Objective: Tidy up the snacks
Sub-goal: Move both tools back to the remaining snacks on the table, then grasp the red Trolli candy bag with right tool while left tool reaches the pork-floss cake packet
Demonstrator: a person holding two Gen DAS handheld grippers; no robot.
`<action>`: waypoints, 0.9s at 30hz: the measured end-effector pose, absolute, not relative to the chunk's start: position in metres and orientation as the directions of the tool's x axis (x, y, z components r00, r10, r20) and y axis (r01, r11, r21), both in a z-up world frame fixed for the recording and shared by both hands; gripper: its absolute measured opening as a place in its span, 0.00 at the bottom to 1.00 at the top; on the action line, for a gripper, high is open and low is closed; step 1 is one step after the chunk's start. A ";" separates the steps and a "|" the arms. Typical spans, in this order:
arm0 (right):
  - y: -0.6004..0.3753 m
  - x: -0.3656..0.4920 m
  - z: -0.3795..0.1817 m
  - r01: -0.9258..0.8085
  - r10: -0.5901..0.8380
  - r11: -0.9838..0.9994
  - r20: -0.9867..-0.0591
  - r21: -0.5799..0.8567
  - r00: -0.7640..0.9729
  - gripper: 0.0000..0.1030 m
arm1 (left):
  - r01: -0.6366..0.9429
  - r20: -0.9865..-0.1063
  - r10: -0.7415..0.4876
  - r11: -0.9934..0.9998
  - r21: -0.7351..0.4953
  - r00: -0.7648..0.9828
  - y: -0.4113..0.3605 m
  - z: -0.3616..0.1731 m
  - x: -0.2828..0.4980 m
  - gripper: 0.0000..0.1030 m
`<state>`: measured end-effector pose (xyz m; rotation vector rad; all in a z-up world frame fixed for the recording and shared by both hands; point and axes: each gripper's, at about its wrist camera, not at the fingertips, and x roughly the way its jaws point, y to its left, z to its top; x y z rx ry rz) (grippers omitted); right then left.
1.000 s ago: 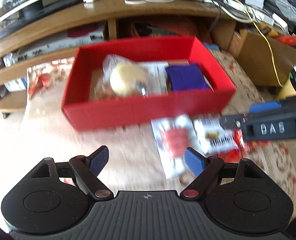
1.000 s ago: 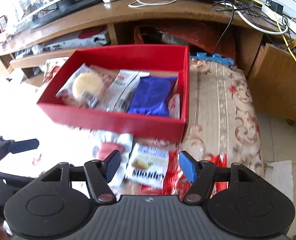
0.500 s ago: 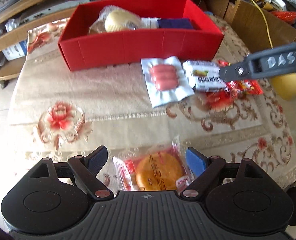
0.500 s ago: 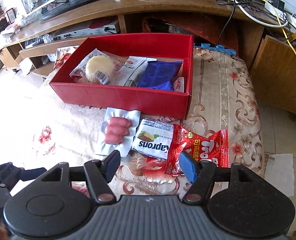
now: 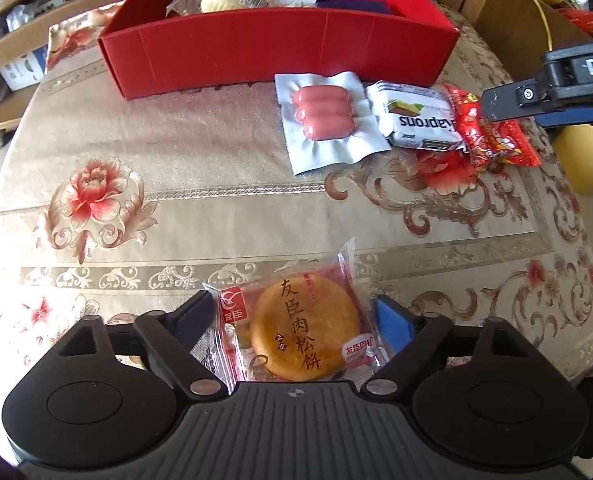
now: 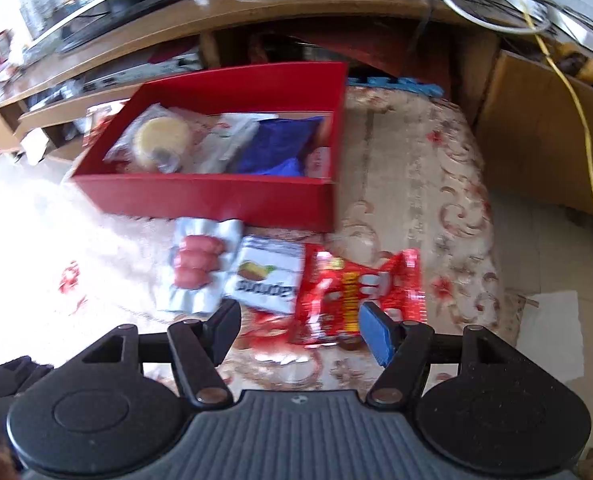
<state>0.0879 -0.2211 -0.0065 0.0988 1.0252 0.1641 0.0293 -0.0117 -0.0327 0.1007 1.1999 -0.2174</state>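
Note:
A round golden pastry in a clear red-printed wrapper (image 5: 304,328) lies on the floral tablecloth (image 5: 216,208). My left gripper (image 5: 296,316) is low over it, a finger at each wrapper edge, jaws closing. The red box (image 5: 280,52) at the back holds a pale round cake (image 6: 160,140), a white packet and a blue packet (image 6: 280,148). In front of it lie a sausage pack (image 5: 324,116), a white Kaprons wafer (image 5: 420,120) and a red snack bag (image 6: 356,280). My right gripper (image 6: 300,320) hovers open above the red bag, holding nothing.
A wooden TV stand (image 6: 256,12) with cables runs behind the table. A cardboard box (image 6: 536,132) and a yellow object (image 5: 580,156) stand to the right, past the table's edge. Bare cloth spreads left of the sausage pack.
My left gripper has drawn back from the red box and dropped down around the pastry packet. My right gripper has shifted a little over the red bag.

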 end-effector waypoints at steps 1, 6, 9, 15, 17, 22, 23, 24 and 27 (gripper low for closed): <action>-0.226 0.090 -0.008 -0.072 0.173 0.985 -0.845 0.159 0.506 0.61 | 0.231 -0.930 -0.119 0.972 -0.039 0.347 -0.012 -0.032 0.029 0.82; -0.244 0.103 -0.017 0.006 0.135 0.987 -0.862 0.159 0.489 0.61 | 0.263 -0.923 -0.158 0.963 -0.065 0.350 -0.013 -0.026 0.026 0.75; -0.248 0.111 -0.024 0.023 0.135 0.986 -0.869 0.166 0.477 0.61 | 0.276 -0.918 -0.183 0.957 -0.086 0.350 -0.013 -0.024 0.027 0.70; -0.248 0.133 -0.036 0.020 0.126 0.988 -0.880 0.152 0.458 0.62 | 0.282 -0.921 -0.210 0.952 -0.117 0.327 -0.013 -0.025 0.029 0.76; -0.249 0.139 -0.038 0.027 0.110 0.990 -0.881 0.138 0.460 0.62 | 0.288 -0.921 -0.217 0.950 -0.123 0.323 -0.014 -0.025 0.028 0.81; -0.239 0.157 -0.049 -0.007 0.098 0.994 -0.883 0.106 0.459 0.63 | 0.303 -0.927 -0.214 0.946 -0.117 0.308 -0.020 -0.032 0.030 0.86; -0.235 0.158 -0.050 -0.020 0.082 0.996 -0.881 0.082 0.466 0.65 | 0.307 -0.927 -0.213 0.945 -0.115 0.308 -0.022 -0.032 0.030 0.86; -0.231 0.159 -0.050 -0.037 0.066 0.998 -0.882 0.056 0.466 0.65 | 0.308 -0.928 -0.212 0.944 -0.114 0.307 -0.022 -0.032 0.030 0.86; -0.230 0.152 -0.048 -0.033 0.058 0.998 -0.903 0.049 0.425 0.65 | 0.305 -0.927 -0.221 0.944 -0.125 0.303 -0.020 -0.032 0.031 0.86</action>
